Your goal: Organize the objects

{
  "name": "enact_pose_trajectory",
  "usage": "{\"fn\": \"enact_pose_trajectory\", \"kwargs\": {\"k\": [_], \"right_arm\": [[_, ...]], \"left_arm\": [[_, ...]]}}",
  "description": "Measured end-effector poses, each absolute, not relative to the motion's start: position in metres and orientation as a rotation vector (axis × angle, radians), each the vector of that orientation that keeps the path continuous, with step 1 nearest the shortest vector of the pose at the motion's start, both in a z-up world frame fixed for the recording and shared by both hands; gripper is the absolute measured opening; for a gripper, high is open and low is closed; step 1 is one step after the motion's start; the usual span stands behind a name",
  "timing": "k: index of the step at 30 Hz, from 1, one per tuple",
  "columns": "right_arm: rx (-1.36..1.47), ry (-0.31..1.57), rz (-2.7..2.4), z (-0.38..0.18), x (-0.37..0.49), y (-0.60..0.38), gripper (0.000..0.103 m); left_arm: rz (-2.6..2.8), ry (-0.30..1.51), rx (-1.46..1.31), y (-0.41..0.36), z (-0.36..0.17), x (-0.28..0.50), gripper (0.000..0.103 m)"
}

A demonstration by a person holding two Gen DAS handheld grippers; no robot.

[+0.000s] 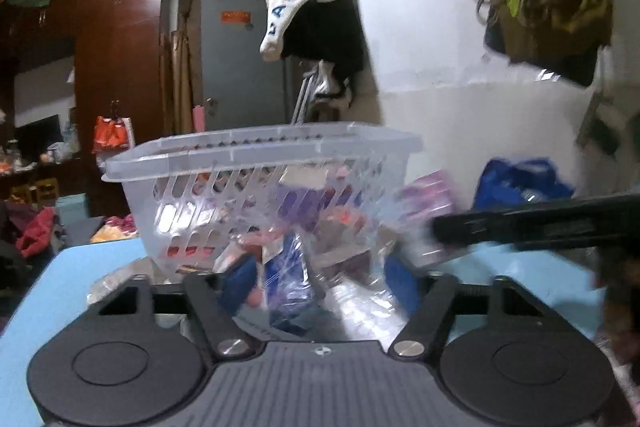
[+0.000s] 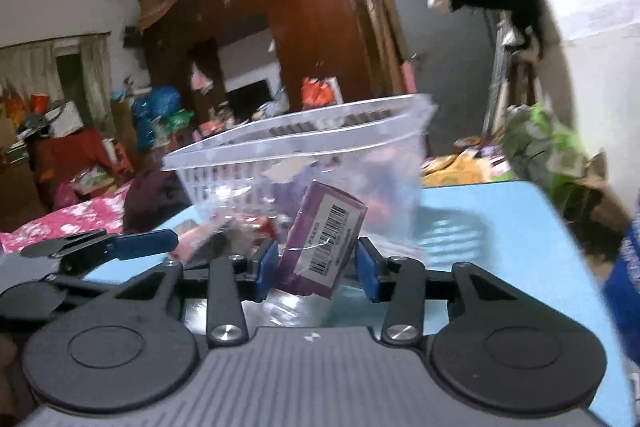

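A purple barcoded box (image 2: 322, 247) is framed between the blue pads of the right gripper (image 2: 316, 267), just before the clear slatted basket (image 2: 280, 155); contact cannot be told. The left gripper (image 1: 320, 291), amid clear packets (image 1: 296, 267) before that basket, cannot be judged.
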State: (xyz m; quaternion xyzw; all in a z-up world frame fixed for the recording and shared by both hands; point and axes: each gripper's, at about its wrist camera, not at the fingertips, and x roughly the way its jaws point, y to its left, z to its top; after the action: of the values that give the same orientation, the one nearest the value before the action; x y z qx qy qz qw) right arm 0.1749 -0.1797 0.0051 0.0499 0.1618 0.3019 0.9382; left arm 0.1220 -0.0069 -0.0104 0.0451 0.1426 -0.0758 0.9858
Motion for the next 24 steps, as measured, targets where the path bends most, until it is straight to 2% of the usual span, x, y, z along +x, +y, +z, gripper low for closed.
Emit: {"fn": "enact_pose_trajectory", "kwargs": {"k": [1,2,4,15,17,20,24], "right_arm": [[0.092,0.322,0.597,0.003,0.174,-0.184,0.046],[0.089,0.323,0.588,0.0,0.176,-0.187,0.046],[0.095,0.335,0.584,-0.006,0.181,-0.19,0.042],[0.001,0.359,0.577,-0.021,0.188,-0.183,0.041],[-0.023,0.39,0.581,-0.027,0.191,-0.179,0.036],[0.009,0.359,0.593,-0.027,0.188,-0.185,0.036],[0.025,0.348,0.605,-0.028,0.186,-0.188,0.036]], "left_arm": [[-0.128,0.308,0.108,-0.008,-0.014,0.127,0.05],[-0.119,0.317,0.114,-0.009,-0.017,0.13,0.043],[-0.102,0.309,0.139,-0.011,-0.021,0.13,0.043],[-0.036,0.291,0.292,-0.021,-0.028,0.116,0.043],[-0.05,0.282,0.327,-0.02,-0.033,0.11,0.045],[-0.064,0.276,0.326,-0.015,-0.038,0.101,0.039],[-0.108,0.266,0.27,-0.009,-0.039,0.096,0.039]]}}
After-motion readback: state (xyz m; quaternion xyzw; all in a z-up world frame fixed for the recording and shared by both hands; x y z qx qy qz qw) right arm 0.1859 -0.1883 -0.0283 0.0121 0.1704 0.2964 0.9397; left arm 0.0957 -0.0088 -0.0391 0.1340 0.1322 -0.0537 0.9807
